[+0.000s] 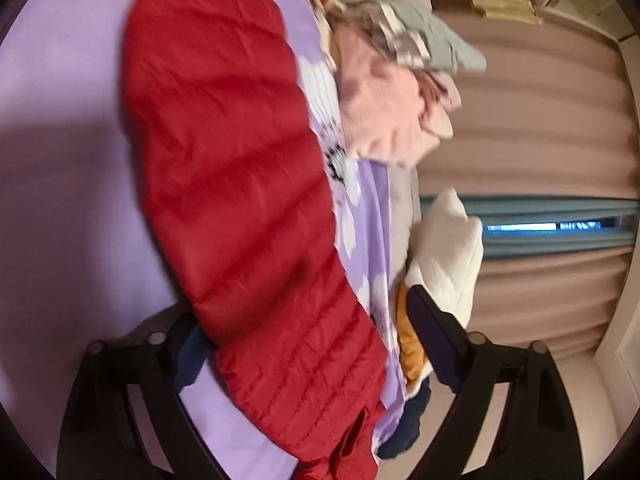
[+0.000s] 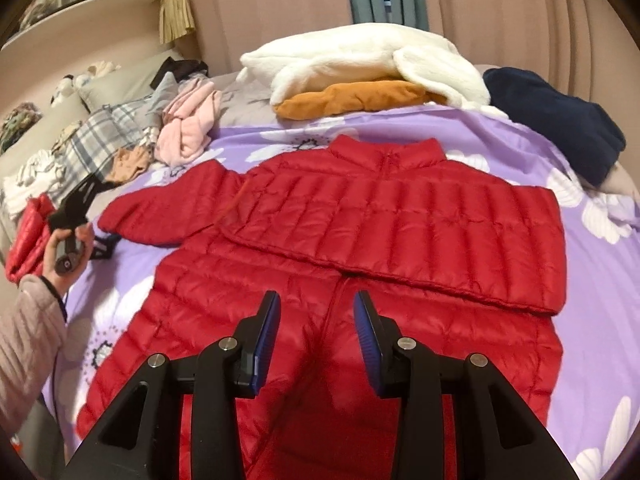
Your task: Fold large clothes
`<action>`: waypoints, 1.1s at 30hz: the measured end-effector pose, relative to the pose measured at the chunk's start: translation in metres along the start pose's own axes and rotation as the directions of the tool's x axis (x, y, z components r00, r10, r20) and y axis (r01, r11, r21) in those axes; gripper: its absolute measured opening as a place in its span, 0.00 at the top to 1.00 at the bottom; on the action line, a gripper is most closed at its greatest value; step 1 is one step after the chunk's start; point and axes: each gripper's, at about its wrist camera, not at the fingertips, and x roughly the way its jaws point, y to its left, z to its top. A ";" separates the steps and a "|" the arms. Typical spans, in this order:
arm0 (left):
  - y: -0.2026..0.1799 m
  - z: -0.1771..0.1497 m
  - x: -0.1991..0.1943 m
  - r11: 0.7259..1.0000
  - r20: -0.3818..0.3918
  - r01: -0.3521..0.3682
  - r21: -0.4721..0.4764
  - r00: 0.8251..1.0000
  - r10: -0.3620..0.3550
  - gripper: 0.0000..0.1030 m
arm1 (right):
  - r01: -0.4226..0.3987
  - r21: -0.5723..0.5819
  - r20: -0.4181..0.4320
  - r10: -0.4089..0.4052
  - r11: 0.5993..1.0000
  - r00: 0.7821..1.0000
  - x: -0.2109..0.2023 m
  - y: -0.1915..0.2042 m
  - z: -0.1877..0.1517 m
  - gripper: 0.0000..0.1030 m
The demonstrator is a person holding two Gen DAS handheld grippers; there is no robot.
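Red puffer jacket (image 2: 360,248) lies flat on the purple flowered bedspread (image 2: 600,240), collar at 12 o'clock, hem toward 6. Its sleeve on the 3 o'clock side is folded across the chest; the other sleeve (image 2: 168,208) sticks out toward 9 o'clock.

Right gripper (image 2: 316,344): hovering over the lower front of the jacket, fingers part-way spread, nothing pinched between them.

Left gripper (image 1: 316,344): fingers spread wide, the outstretched sleeve running between them; the pads do not press on it. In the right wrist view this gripper sits at 9 o'clock, held in a hand (image 2: 66,248).

Beyond the collar, 12 o'clock: white fleece (image 2: 360,60) on an orange garment (image 2: 352,100). Navy garment (image 2: 560,120) at 2 o'clock. Pink garment (image 2: 188,128) and plaid cloth (image 2: 100,136) at 10 o'clock.
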 end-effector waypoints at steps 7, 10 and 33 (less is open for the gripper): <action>0.021 0.014 0.002 0.990 0.016 -0.121 -0.069 0.992 0.122 0.83 | 0.023 -0.013 -0.003 -0.023 1.000 1.000 -0.008 -0.002 -0.007 0.63; -0.003 0.012 -0.014 0.980 0.082 -0.198 0.031 0.977 0.195 0.85 | 0.039 0.000 -0.013 -0.039 0.999 0.999 -0.012 -0.008 -0.013 0.63; -0.205 -0.437 0.091 -0.155 0.016 0.059 0.986 0.896 0.443 0.81 | 0.122 0.319 0.028 -0.138 0.940 0.990 -0.084 -0.100 -0.057 0.57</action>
